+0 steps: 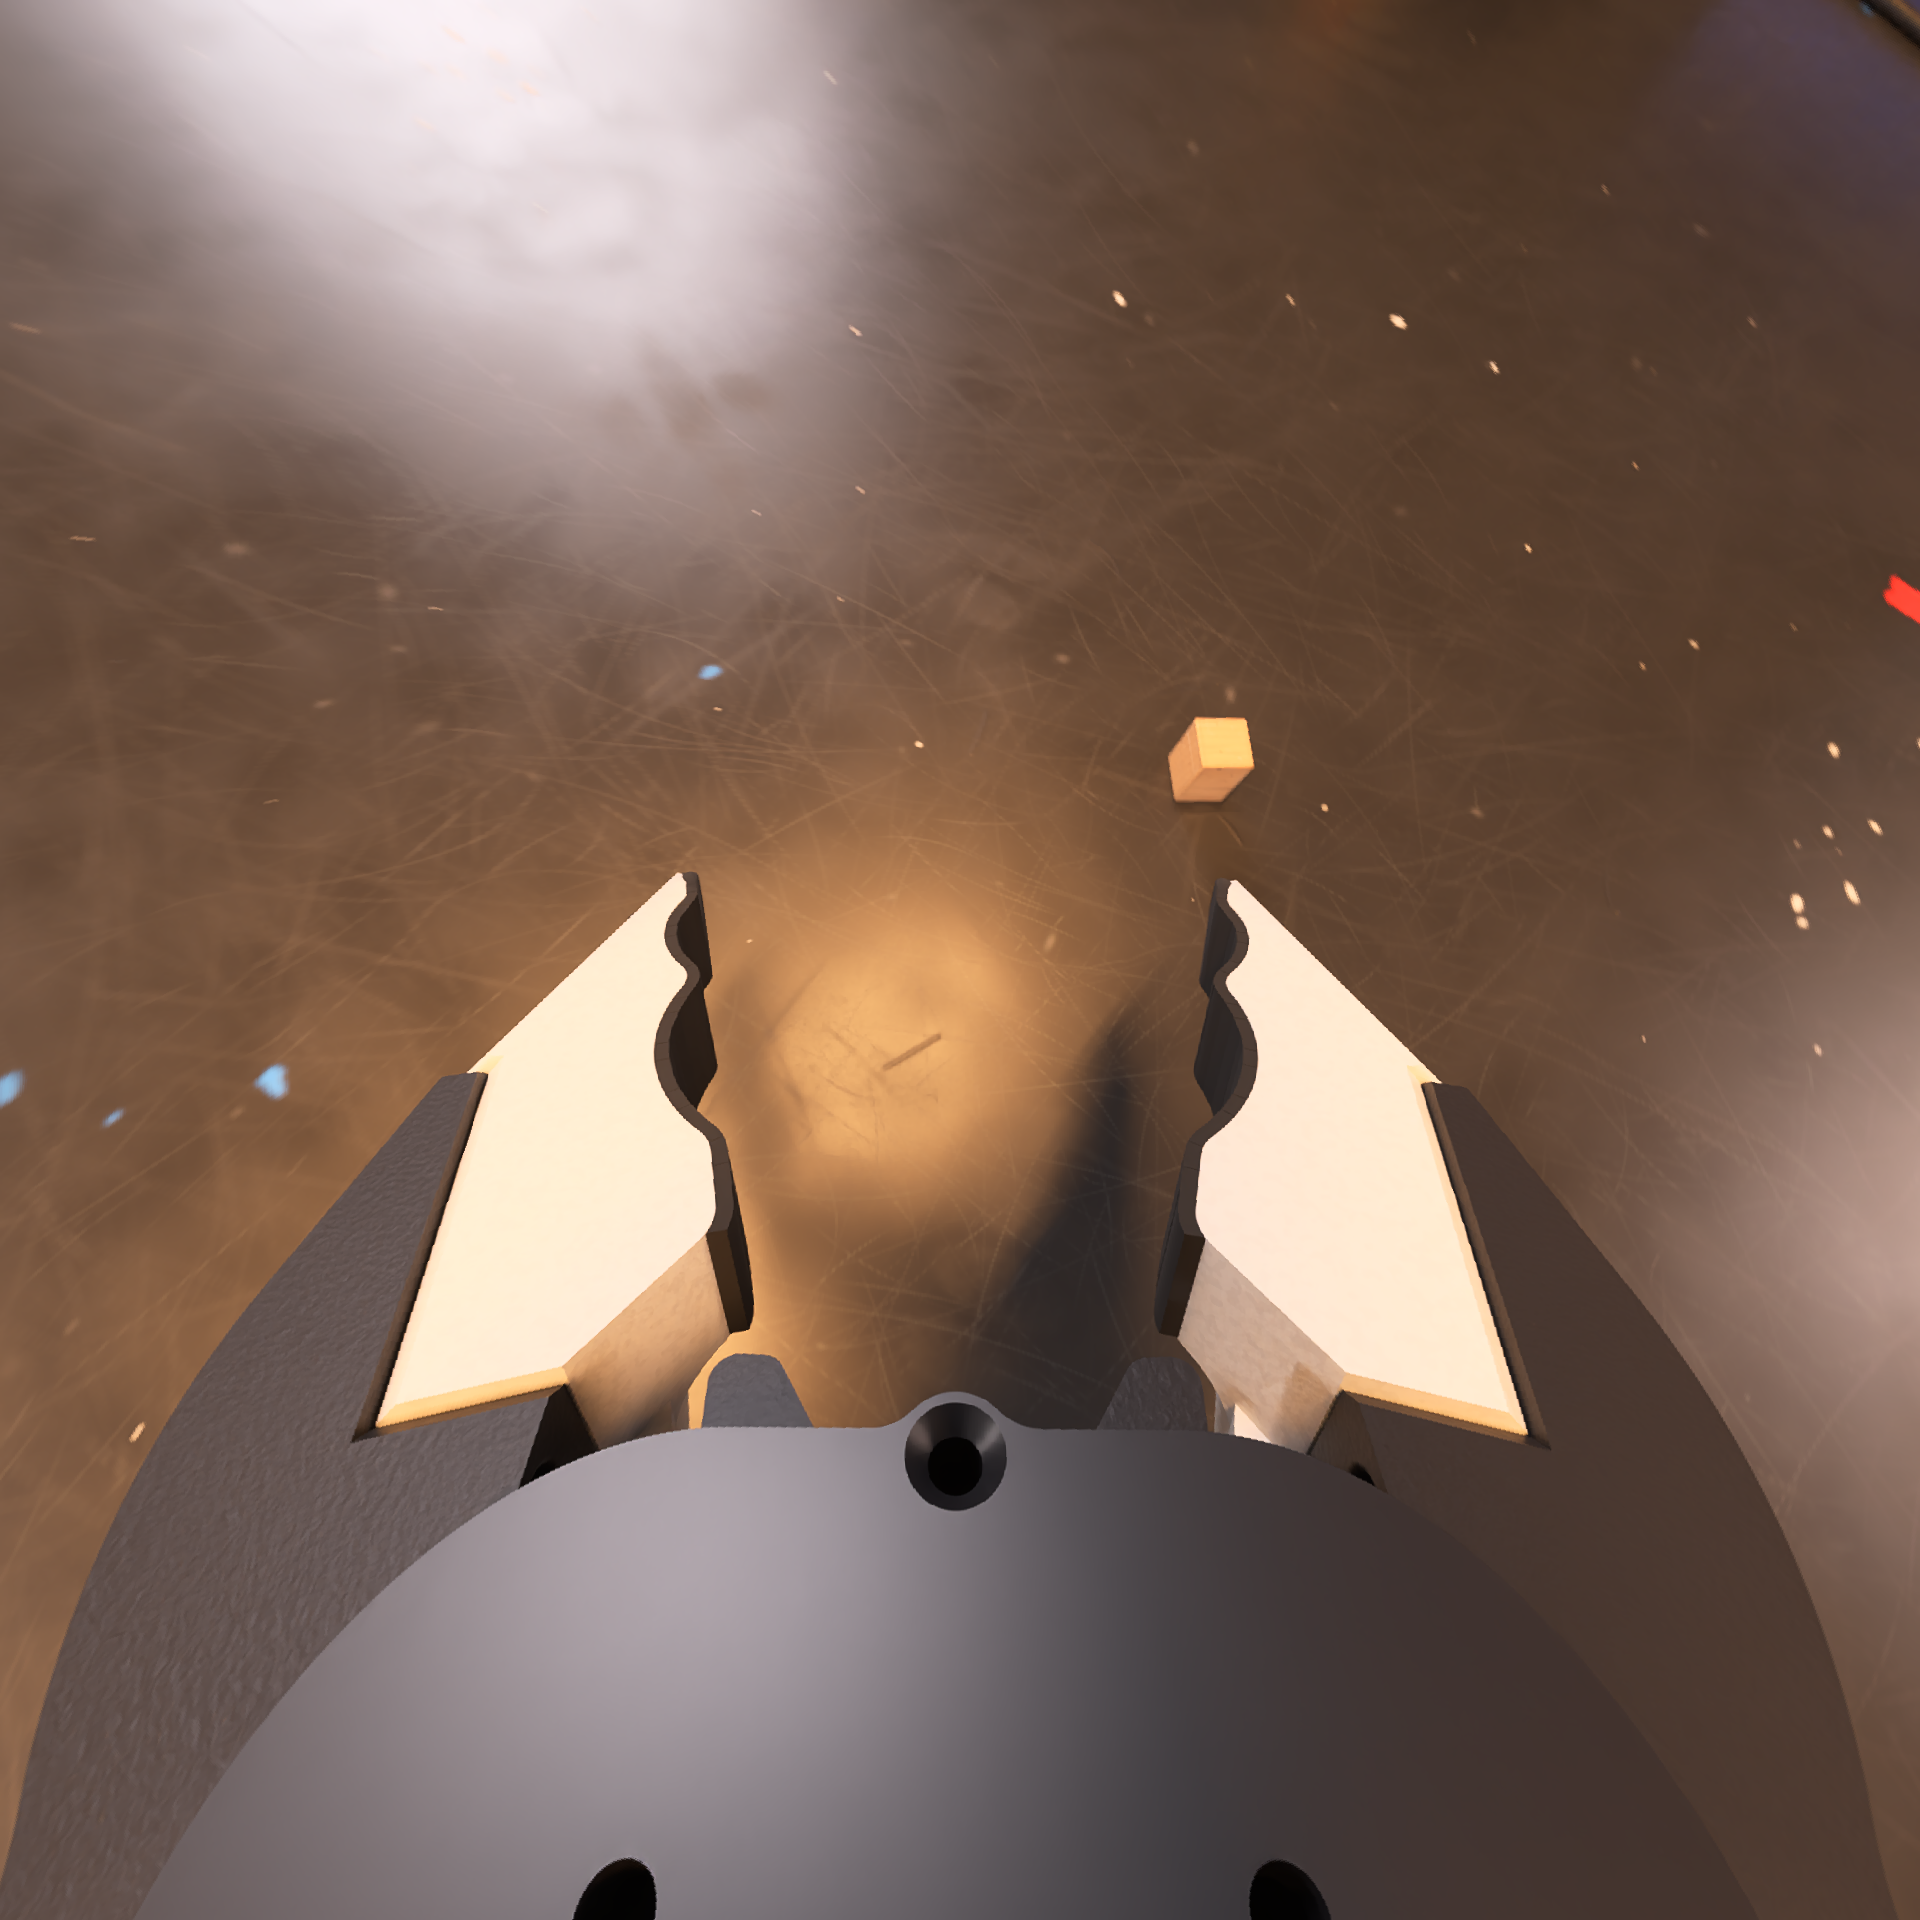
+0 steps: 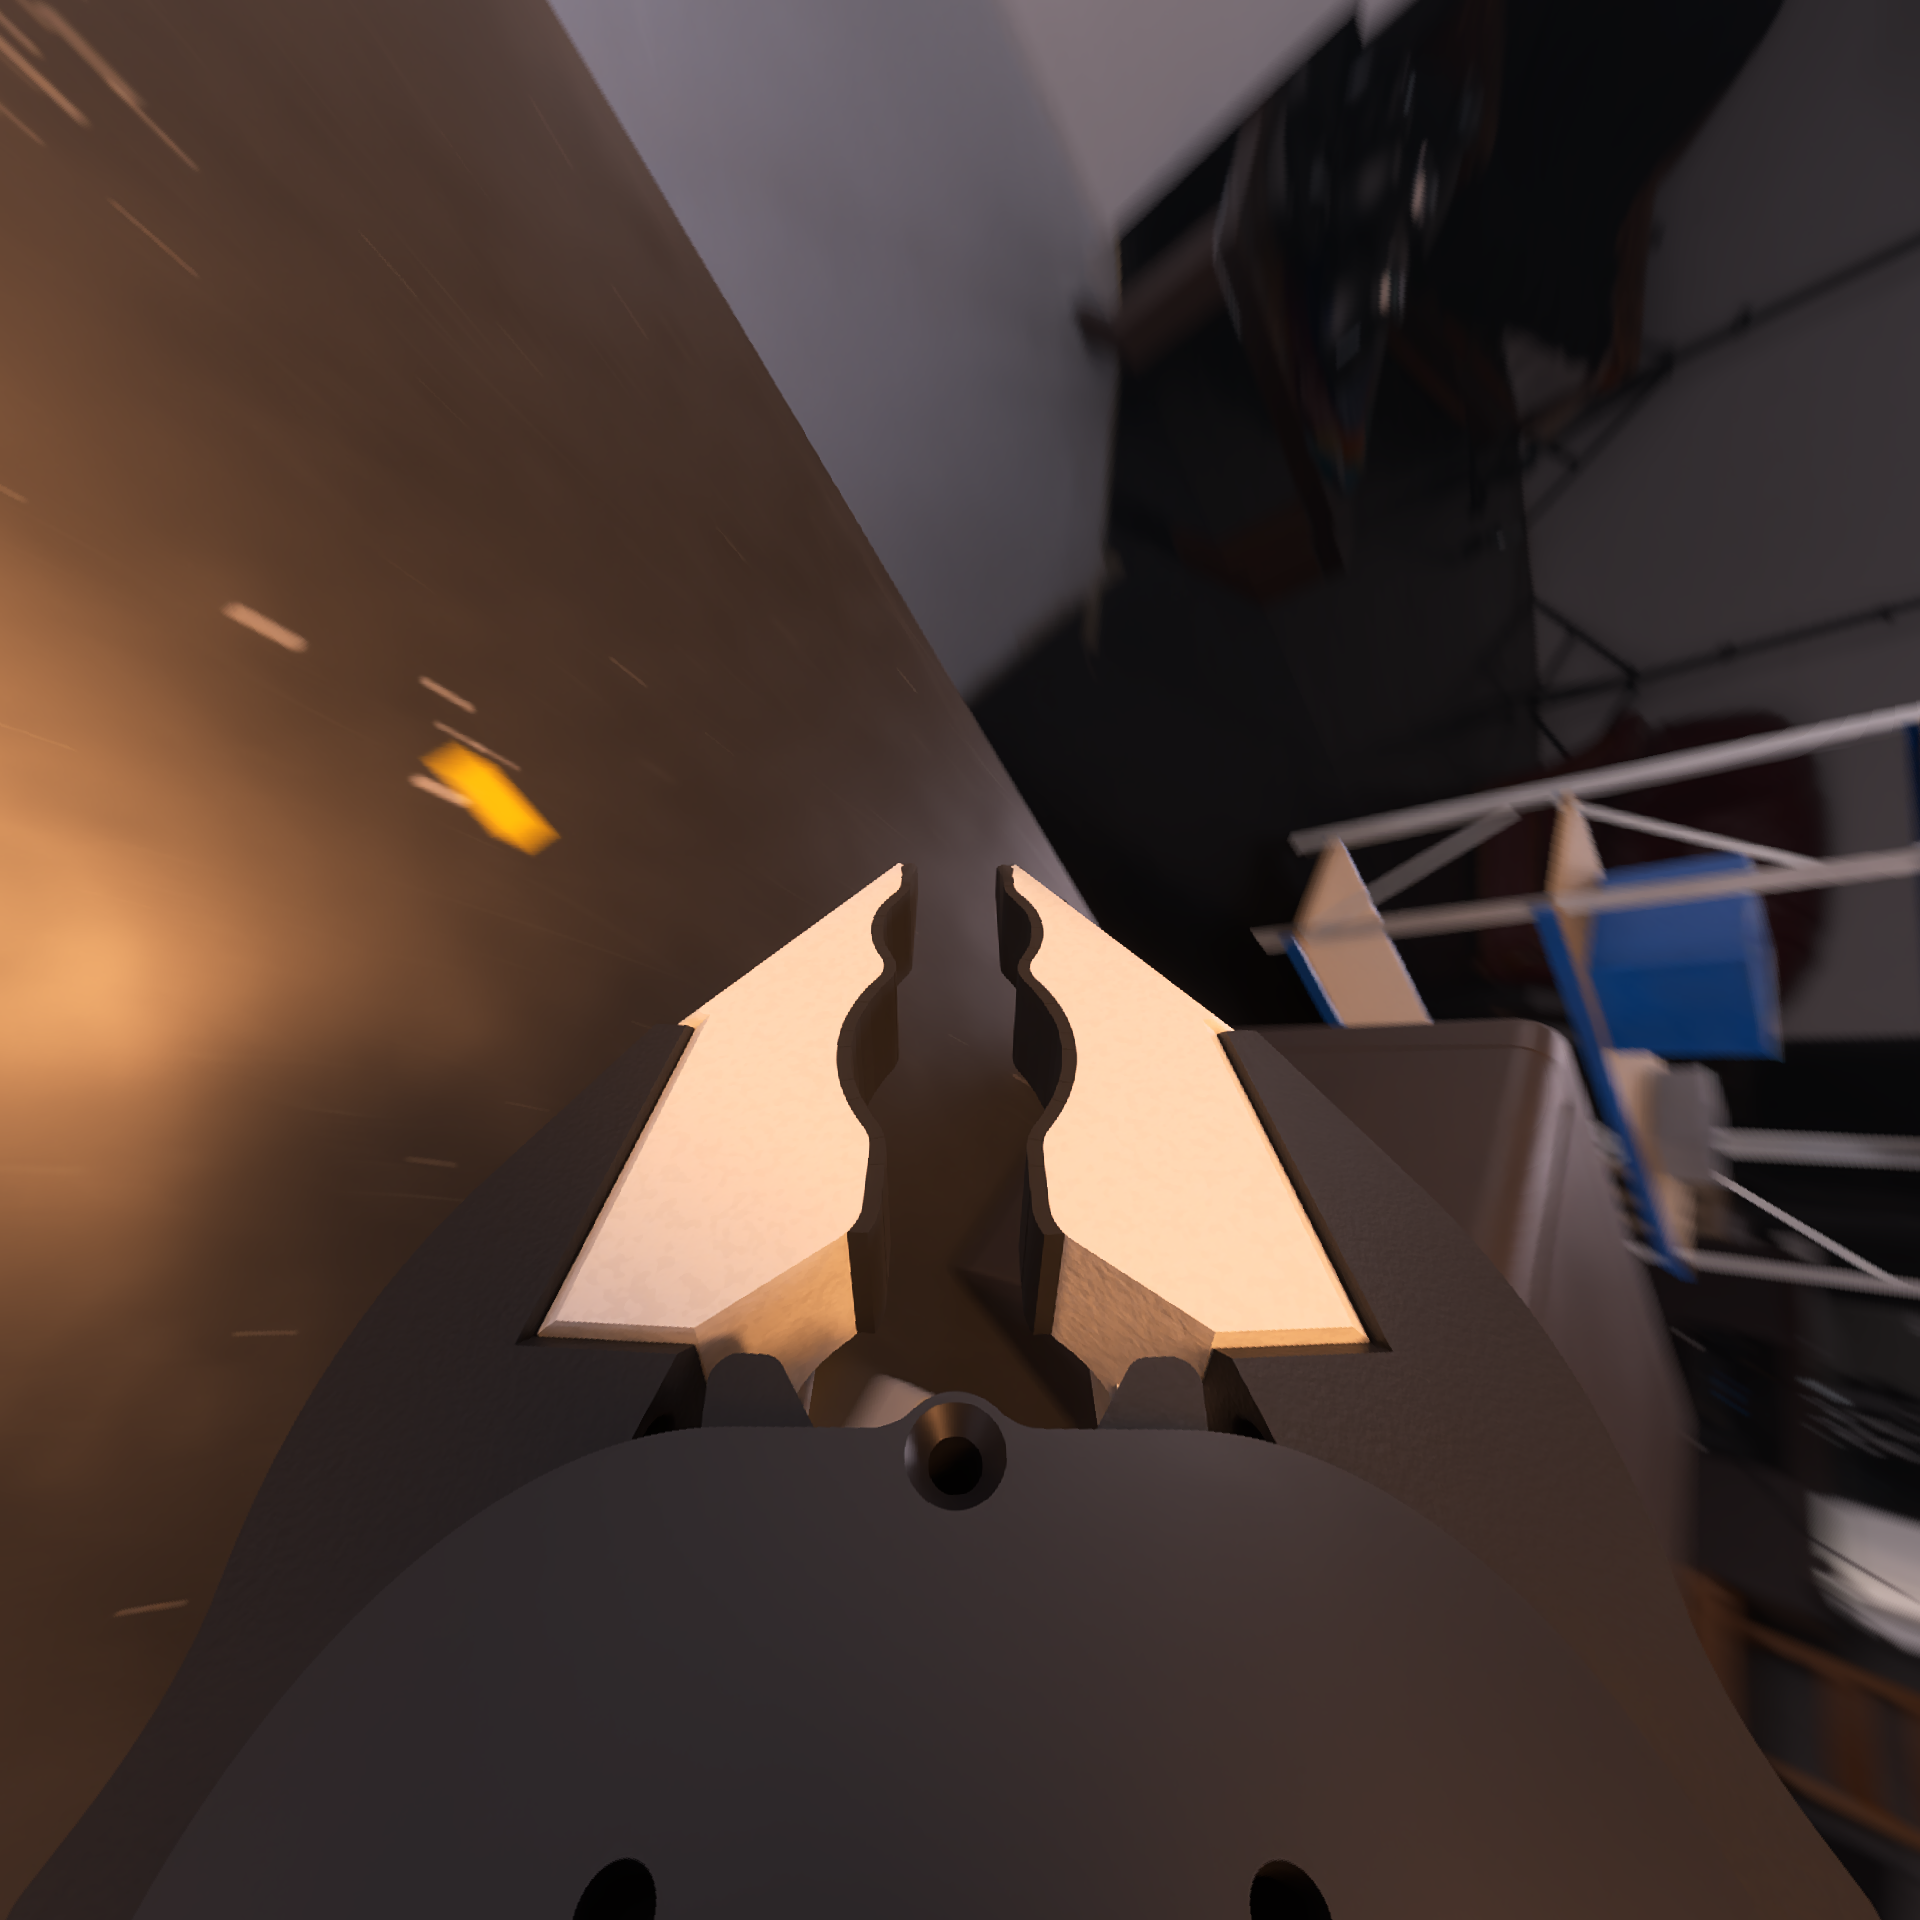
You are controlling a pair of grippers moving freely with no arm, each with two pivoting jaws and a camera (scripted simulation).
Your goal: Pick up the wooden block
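Wooden and pale, the block [image 1: 1209, 760] sits on the scratched brown worktop [image 1: 520, 675], ahead of the left claw [image 1: 956, 883] and off to its right, roughly in line with the right fingertip and well clear of both. That claw hangs above the worktop with its fingers spread wide, nothing between them. To do the approach well, I judge it should slide right until the block is centred in the gap, then go forward and down before closing (closing early would only nudge the block aside). The block looks almost cubic, so no long axis is clear; one corner edge faces the camera, so a small twist of the wrist may help meet flat faces. Further right, the right claw [image 2: 956, 873] has its fingers drawn nearly together, a narrow slit left, holding nothing, aimed past the worktop's edge.
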